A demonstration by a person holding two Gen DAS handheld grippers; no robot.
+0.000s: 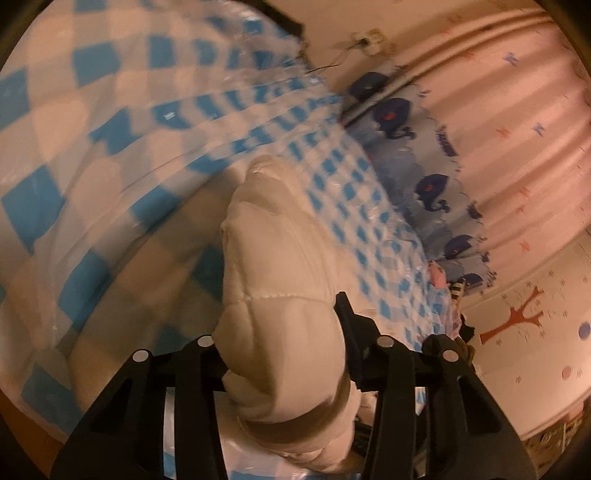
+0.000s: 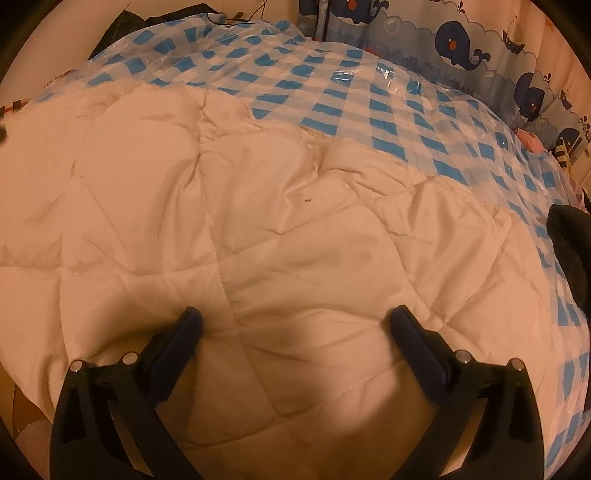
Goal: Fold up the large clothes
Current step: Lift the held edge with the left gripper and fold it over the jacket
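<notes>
A white quilted comforter (image 2: 229, 221) lies spread over a bed covered by a blue-and-white checked plastic sheet (image 2: 332, 96). My right gripper (image 2: 295, 321) is open just above the comforter, its two dark fingers wide apart with nothing between them. In the left wrist view my left gripper (image 1: 284, 332) is shut on a bunched fold of the white comforter (image 1: 273, 258), which rises between the jaws and is lifted above the checked sheet (image 1: 110, 147). The left view is motion-blurred.
A whale-print fabric panel (image 2: 480, 48) runs along the bed's far side; it also shows in the left wrist view (image 1: 424, 177). A pink curtain (image 1: 517, 129) hangs behind it. A dark object (image 2: 569, 251) sits at the right edge. Dark clothing (image 2: 147, 22) lies at the far left.
</notes>
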